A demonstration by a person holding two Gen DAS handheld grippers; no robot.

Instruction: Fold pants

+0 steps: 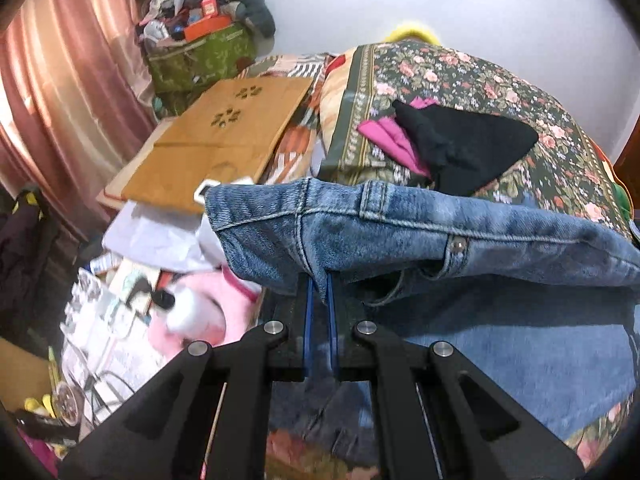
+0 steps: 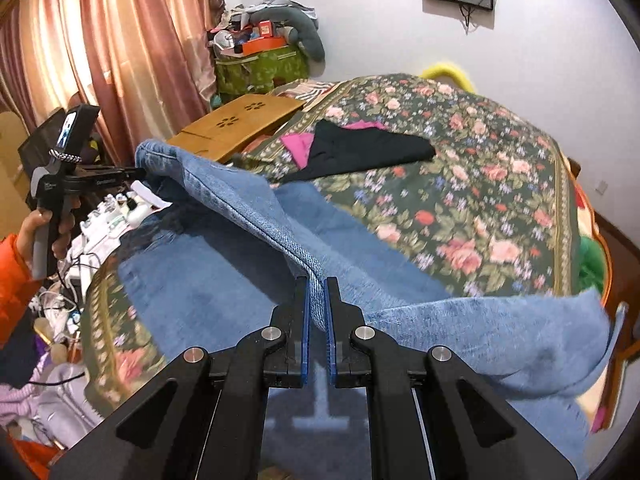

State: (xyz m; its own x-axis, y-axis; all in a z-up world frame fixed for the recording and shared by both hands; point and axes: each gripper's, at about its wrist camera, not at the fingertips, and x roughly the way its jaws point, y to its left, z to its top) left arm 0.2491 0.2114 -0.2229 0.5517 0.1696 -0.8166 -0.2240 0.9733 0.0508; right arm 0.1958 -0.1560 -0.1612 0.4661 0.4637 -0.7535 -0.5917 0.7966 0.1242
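Note:
Blue jeans (image 1: 460,236) are lifted above a floral bedspread (image 1: 480,80). My left gripper (image 1: 319,280) is shut on the jeans at the waistband end, near a rivet and pocket. My right gripper (image 2: 318,284) is shut on a seamed edge of the jeans (image 2: 248,208), with a leg hanging off to the right. In the right wrist view the left gripper (image 2: 132,172) shows at far left, held by a hand and gripping the jeans' far end. The fabric stretches between the two grippers above more denim lying on the bed.
A folded black garment (image 2: 368,148) over a pink one (image 2: 298,144) lies on the bedspread (image 2: 480,184) further back. A wooden lap board (image 2: 240,124) rests at the bed's left edge. Clutter, a green bag (image 2: 260,68) and pink curtains (image 2: 132,40) stand left.

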